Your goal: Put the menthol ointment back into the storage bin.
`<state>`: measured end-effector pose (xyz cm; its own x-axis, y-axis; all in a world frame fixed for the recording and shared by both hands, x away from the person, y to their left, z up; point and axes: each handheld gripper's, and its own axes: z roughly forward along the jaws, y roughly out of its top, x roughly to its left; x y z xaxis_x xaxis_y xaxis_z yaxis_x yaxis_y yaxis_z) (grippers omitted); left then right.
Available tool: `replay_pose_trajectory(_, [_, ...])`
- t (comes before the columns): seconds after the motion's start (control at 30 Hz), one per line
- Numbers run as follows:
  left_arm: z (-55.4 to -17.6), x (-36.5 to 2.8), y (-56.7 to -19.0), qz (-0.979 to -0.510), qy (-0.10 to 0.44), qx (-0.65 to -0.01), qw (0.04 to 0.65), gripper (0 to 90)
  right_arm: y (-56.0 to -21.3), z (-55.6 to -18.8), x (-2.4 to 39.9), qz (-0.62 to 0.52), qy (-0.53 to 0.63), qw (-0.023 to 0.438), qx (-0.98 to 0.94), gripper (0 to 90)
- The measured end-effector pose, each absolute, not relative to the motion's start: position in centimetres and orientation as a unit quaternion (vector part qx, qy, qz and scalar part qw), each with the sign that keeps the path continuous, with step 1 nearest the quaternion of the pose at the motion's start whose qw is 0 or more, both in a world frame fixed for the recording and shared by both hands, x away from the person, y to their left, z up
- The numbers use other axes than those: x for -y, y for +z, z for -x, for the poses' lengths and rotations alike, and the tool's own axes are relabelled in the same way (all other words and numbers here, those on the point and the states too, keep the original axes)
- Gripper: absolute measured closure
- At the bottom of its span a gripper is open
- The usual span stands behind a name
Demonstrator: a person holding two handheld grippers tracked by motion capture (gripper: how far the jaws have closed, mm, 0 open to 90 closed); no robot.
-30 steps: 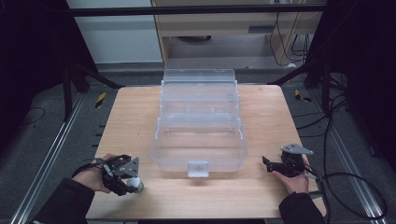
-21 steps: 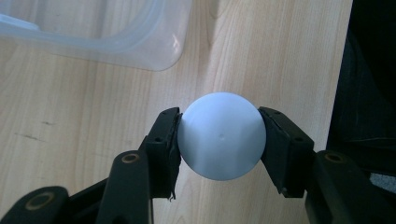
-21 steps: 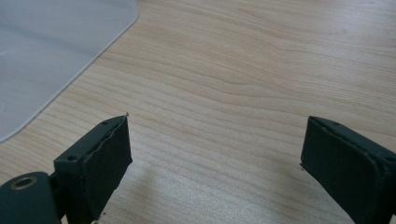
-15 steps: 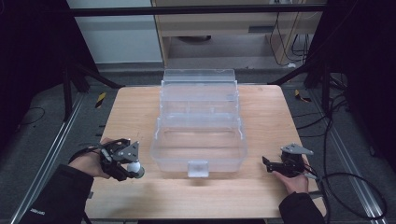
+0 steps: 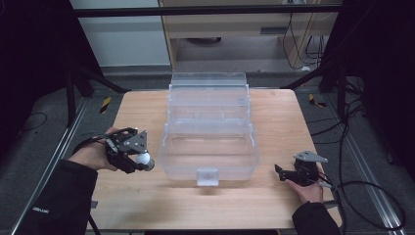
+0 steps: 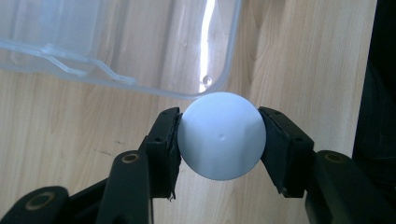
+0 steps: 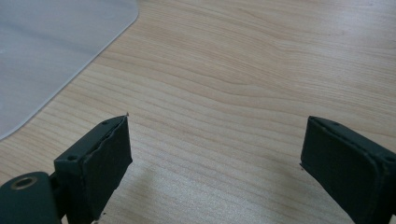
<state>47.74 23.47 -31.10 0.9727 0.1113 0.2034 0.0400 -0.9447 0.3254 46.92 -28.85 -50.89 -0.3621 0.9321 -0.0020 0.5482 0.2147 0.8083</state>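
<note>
Lit evenly from above on the wooden table (image 5: pixel 147 205); dark, murky surroundings; slight softness; glare streak on clear plastic bin (image 6: pixel 208 42).

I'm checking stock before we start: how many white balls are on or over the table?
1. The white ball is clamped in the left gripper, beside the clear plastic box's left wall. More could be hidden behind the box's glare, though I see none.
</note>
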Motion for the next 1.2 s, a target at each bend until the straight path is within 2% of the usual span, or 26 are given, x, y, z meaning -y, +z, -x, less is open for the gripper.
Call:
replay_pose_trajectory(0.6, [-50.0,-21.2,-30.0,-0.98,0.111,-0.027,0.164,50.2,-50.9,-46.9,28.9,-0.503,0.374,0.254,-0.737,8.8])
replay_pose_trajectory(1.2, [-52.4,-18.6,-31.4,-0.982,0.1,-0.016,0.158,50.2,-50.9,-46.9,28.8,-0.502,0.375,0.255,-0.736,8.7])
